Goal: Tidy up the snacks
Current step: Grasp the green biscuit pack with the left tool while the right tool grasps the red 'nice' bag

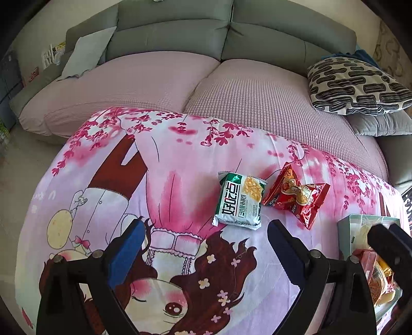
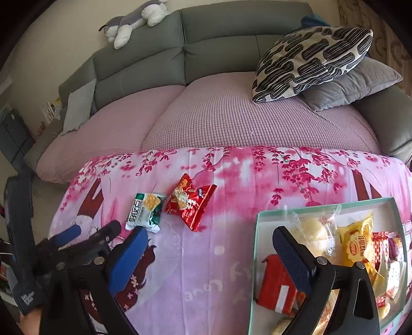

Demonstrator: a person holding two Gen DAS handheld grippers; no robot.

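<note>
A green-and-white snack packet (image 1: 240, 202) (image 2: 145, 212) lies flat on the pink cartoon blanket (image 1: 167, 165). Just to its right lies a red snack packet (image 1: 296, 197) (image 2: 190, 203), almost touching it. My left gripper (image 1: 206, 232) is open and empty, hovering just short of the green packet. My right gripper (image 2: 209, 247) is also open and empty. Its right finger (image 2: 291, 257) is over the pale green box (image 2: 322, 203), which holds several wrapped snacks, among them a yellow packet (image 2: 356, 242) and a red one (image 2: 275, 283). The left gripper (image 2: 90, 232) shows at the left of the right wrist view.
Behind the blanket stands a grey sofa (image 2: 231, 38) with pink seat covers (image 1: 257, 103). A black-and-white patterned pillow (image 2: 311, 61) rests on a grey cushion (image 2: 355, 82) at the right. A plush toy (image 2: 136, 20) lies on the sofa back. The box (image 1: 345, 232) sits at the blanket's right side.
</note>
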